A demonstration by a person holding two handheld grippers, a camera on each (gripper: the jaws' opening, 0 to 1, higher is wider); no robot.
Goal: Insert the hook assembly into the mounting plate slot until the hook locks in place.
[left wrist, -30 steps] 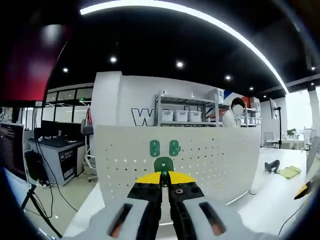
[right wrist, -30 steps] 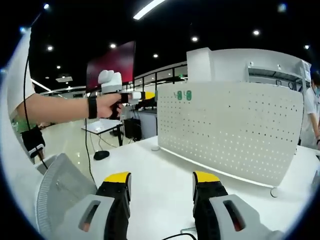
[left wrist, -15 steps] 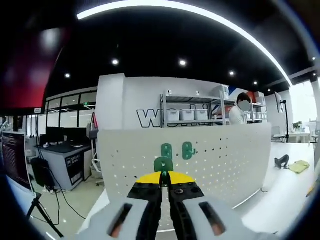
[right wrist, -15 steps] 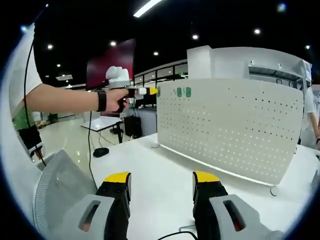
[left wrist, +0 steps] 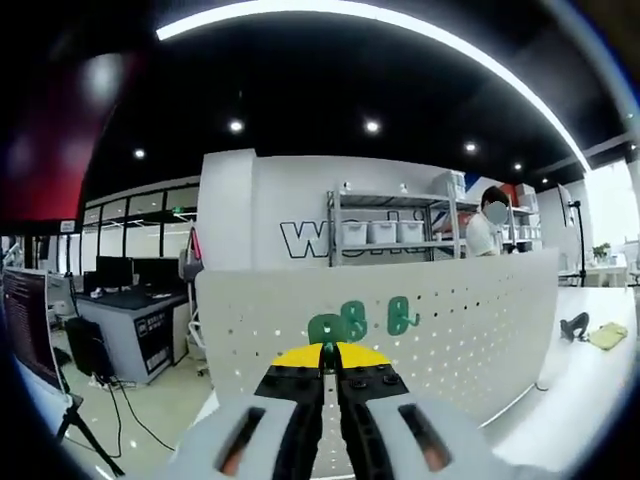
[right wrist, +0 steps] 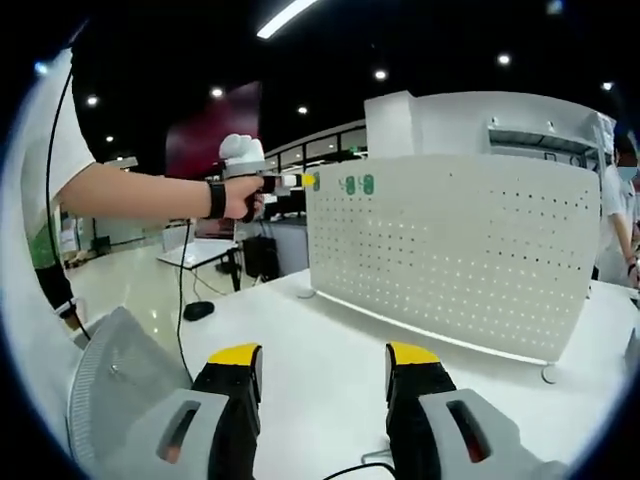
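Observation:
A white perforated mounting plate (left wrist: 460,320) stands upright on the table, with two green hooks (left wrist: 400,315) hanging near its top left corner. My left gripper (left wrist: 329,350) is shut on a third green hook (left wrist: 323,329), held close in front of the plate just left of the mounted pair. In the right gripper view a person's hand holds that left gripper (right wrist: 290,181) at the plate's (right wrist: 450,260) upper left edge, beside the mounted hooks (right wrist: 358,185). My right gripper (right wrist: 322,372) hangs open above the white table (right wrist: 320,330) with nothing between its jaws.
A grey ribbed curved object (right wrist: 120,390) lies at the near left of the table. A black cable (right wrist: 345,470) runs by the right gripper. A person (right wrist: 615,210) stands at the far right behind the plate. Desks and shelves (left wrist: 385,230) fill the background.
The left gripper has carried its hook closer to the plate's top left corner, so it now sits right beside the two mounted hooks. The right gripper has stayed still and open.

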